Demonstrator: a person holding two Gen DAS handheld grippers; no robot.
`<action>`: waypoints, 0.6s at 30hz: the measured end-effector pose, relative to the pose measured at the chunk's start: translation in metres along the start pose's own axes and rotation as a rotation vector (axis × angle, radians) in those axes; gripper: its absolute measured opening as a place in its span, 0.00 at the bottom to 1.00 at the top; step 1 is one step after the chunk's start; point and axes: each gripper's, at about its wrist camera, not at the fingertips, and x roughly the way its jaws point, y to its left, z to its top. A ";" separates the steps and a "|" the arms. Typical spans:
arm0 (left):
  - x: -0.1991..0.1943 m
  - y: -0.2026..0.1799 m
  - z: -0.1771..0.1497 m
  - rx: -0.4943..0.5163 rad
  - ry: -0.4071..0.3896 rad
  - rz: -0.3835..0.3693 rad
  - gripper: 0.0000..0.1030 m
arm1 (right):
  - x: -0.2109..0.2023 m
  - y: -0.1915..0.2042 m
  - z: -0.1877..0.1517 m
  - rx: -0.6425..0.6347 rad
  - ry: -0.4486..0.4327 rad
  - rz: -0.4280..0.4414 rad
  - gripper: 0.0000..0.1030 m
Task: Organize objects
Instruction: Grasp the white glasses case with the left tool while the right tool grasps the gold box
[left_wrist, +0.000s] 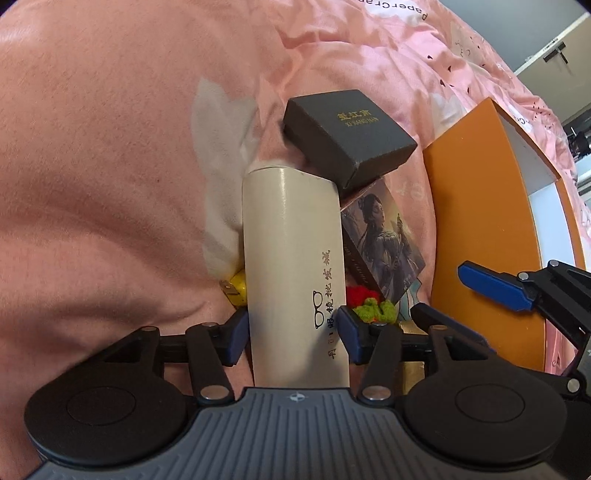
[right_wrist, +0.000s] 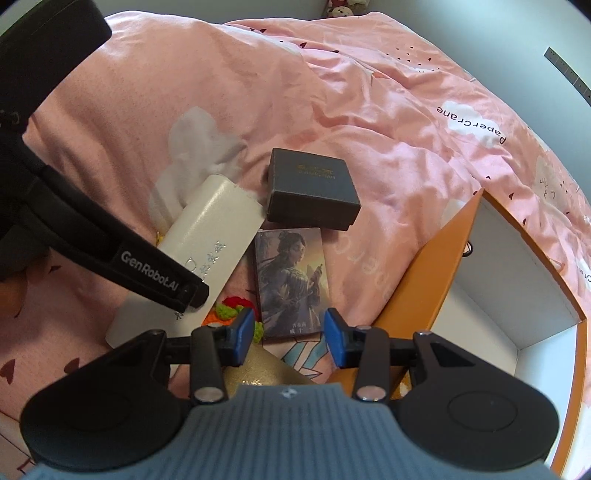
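Pitched steeply down over a pink-sheeted bed (right_wrist: 369, 122): left claw (left_wrist: 293, 334) straddling a cream glasses case (left_wrist: 295, 258), blue pads just clear of its sides, grip released. Right claw (right_wrist: 290, 338) spread, empty, above a picture card (right_wrist: 290, 280), beside an orange box (right_wrist: 417, 273).

A home bedroom: a rumpled pink duvet (right_wrist: 369, 122) printed with hearts and clouds covers a bed

Bright, soft daylight; sharp centres, fisheye bending and dark corners.
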 end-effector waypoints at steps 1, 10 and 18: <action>-0.001 -0.001 -0.001 0.003 -0.003 0.001 0.57 | 0.001 0.000 0.000 -0.005 0.000 -0.004 0.42; -0.029 -0.007 -0.012 0.038 -0.051 -0.010 0.37 | -0.004 -0.007 0.001 -0.068 0.039 0.092 0.42; -0.047 -0.027 -0.029 0.140 -0.041 -0.019 0.28 | -0.018 0.001 0.000 -0.283 0.107 0.237 0.50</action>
